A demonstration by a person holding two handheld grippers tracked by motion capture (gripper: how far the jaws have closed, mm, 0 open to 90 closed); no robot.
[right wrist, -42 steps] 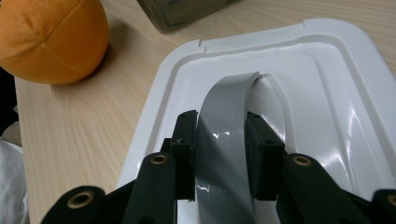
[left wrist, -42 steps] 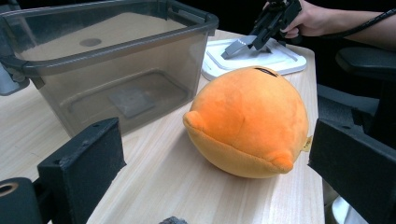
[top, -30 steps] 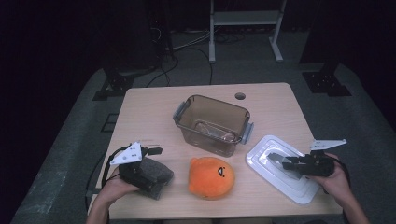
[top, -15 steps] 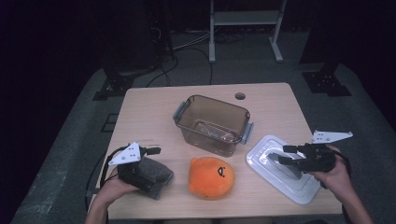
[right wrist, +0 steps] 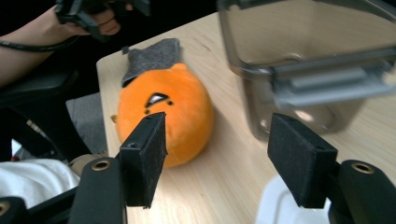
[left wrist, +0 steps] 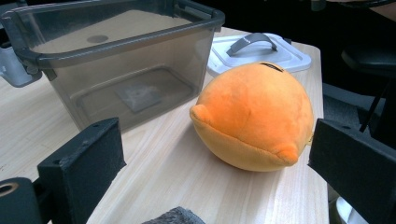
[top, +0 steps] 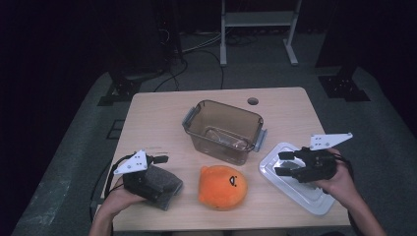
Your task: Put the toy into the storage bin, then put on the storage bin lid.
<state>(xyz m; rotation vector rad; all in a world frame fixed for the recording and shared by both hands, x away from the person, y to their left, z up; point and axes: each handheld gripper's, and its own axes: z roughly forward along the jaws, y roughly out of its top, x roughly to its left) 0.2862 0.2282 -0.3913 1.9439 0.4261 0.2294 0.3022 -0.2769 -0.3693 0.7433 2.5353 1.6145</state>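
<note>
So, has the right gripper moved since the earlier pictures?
Yes. The right gripper has lifted off the white lid and shifted toward the orange plush toy; its jaws have just been opening, with nothing between them.

My high view looks forward and down over the whole table point(top: 162, 123). Both gripper views sit low and close, facing each other across the orange plush point(left wrist: 254, 116) and the clear bin point(right wrist: 317, 56).
</note>
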